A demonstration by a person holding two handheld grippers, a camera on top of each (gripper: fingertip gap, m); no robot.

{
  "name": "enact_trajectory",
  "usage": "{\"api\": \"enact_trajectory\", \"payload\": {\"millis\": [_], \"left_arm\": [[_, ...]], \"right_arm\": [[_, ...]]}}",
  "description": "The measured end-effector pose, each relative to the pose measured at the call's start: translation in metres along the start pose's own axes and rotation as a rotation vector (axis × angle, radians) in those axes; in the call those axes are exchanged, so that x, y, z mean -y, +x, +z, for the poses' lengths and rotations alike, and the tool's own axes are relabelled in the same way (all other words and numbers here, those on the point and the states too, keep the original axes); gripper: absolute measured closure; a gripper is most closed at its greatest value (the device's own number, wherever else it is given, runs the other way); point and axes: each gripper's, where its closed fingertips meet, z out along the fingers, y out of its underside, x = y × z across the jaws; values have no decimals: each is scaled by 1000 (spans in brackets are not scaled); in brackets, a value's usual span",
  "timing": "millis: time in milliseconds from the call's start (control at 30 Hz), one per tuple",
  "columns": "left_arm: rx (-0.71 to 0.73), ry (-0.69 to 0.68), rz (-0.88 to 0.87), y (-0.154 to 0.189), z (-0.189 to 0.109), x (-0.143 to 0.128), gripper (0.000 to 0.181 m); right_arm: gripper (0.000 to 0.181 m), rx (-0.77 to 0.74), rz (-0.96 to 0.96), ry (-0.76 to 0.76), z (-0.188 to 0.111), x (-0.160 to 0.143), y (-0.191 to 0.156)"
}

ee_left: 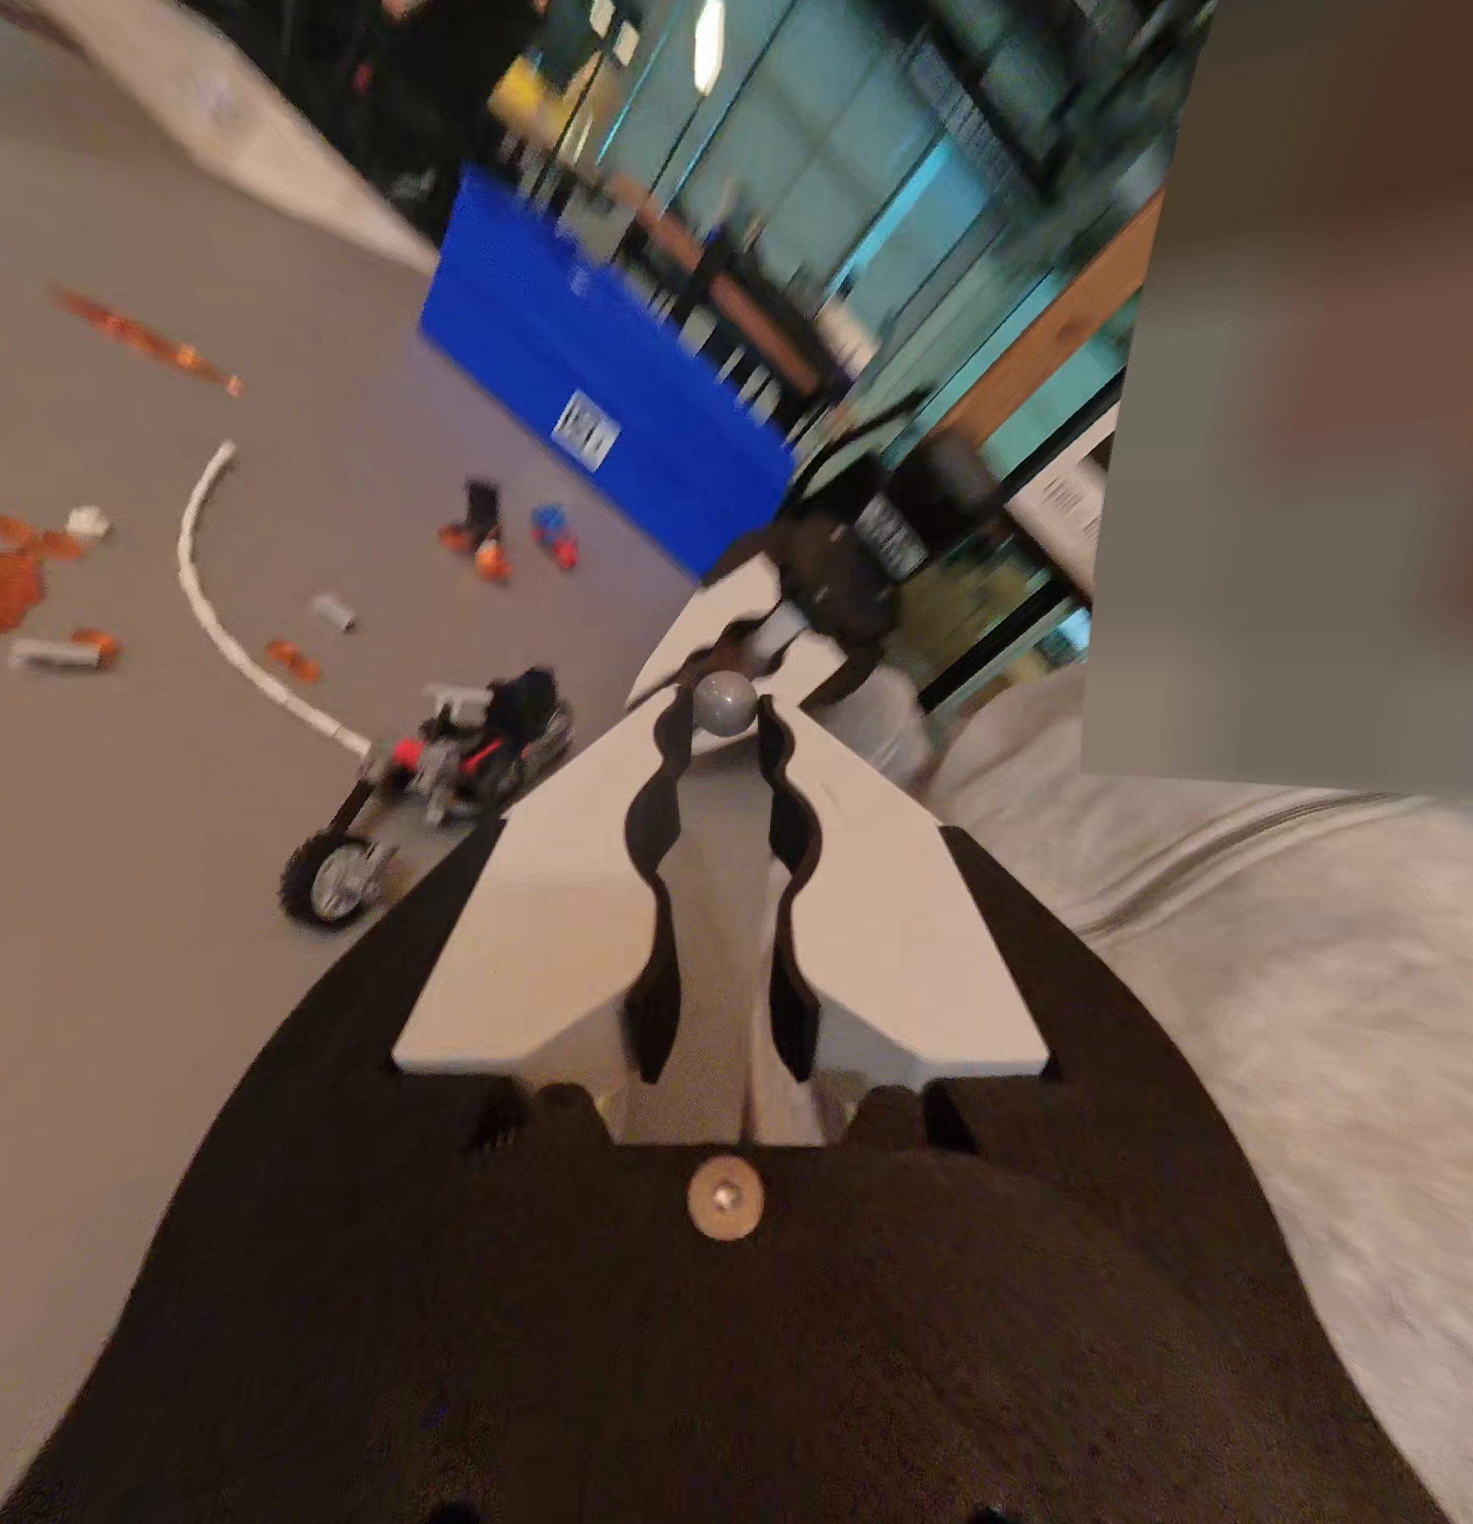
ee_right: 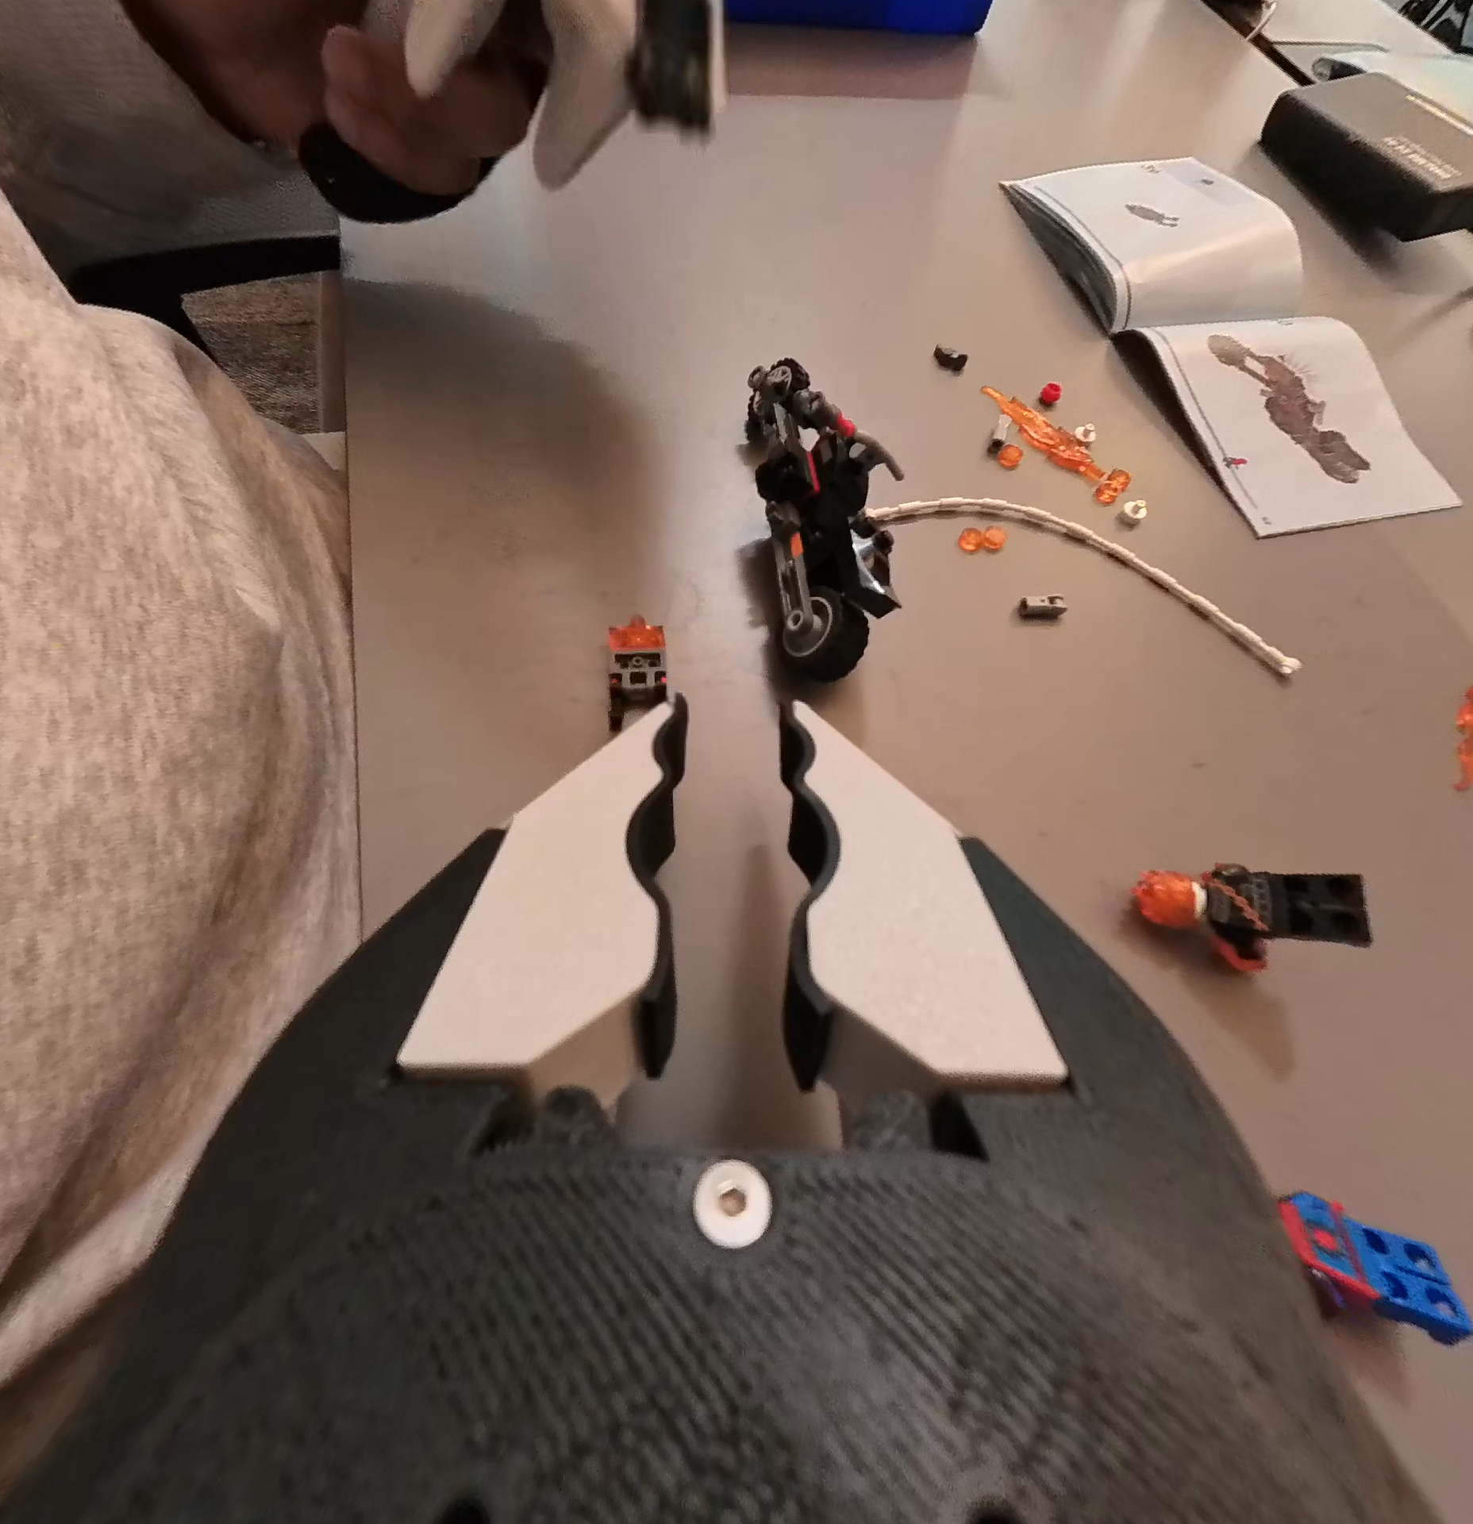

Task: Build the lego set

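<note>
The lego motorcycle lies on its side on the grey surface, black and dark grey with red touches, its spoked wheel nearest and a knobbly tyre at the far end. A long white chain piece curves away from its middle. Beside that lie two round orange studs, a clear orange flame piece and small grey and black bits. A small grey block topped with an orange flame sits apart, near the surface's edge. A black minifigure with a flaming orange head lies flat, and a blue and red minifigure lies flat farther along. A small grey ball sits pinched at the tips of the left claw.
</note>
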Motion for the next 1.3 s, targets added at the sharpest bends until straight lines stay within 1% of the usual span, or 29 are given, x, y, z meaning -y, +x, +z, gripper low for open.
{"api": "enact_trajectory", "payload": {"millis": [100, 167, 200, 267, 367, 533, 633, 733, 867, 967, 1100, 1167, 1200, 1300], "left_arm": [[210, -207, 67, -19, 14, -35, 167], [384, -297, 100, -35, 19, -53, 167], [425, -326, 120, -36, 23, -62, 167], [494, -392, 155, -38, 29, -77, 167], [545, -462, 198, -37, 37, -93, 167], [582, -527, 217, -37, 41, -104, 166], [548, -513, 189, -33, 44, -105, 167], [537, -489, 181, -32, 42, -101, 163], [484, -417, 156, -26, 36, -88, 161], [466, -342, 135, -28, 23, -74, 161], [452, -238, 148, -31, 6, -57, 162], [428, -181, 169, -30, 1, -50, 163], [410, -152, 181, -28, 0, -47, 163], [305, -66, 213, -16, 2, -42, 163]], "right_arm": [[161, -5, 4, -1, 0, 0, 1], [161, -6, 5, -1, 0, -1, 2], [161, -8, 4, -3, 0, -1, 2], [162, -10, 1, -6, 1, -1, 2], [162, -9, -3, -9, 1, -1, 1], [162, -7, -4, -6, 1, -1, 0], [162, -5, -6, -9, 2, -1, -1], [162, -5, -6, -9, 4, 0, -2], [161, 8, 9, 6, 10, 10, -6], [160, -1, 21, -29, 15, 17, -10], [161, 69, 61, -49, 22, 29, -41], [159, 96, 70, -95, 32, 26, -56], [157, 80, 56, -139, 35, 20, -58], [157, 10, 5, -246, 40, 7, -53]]}}
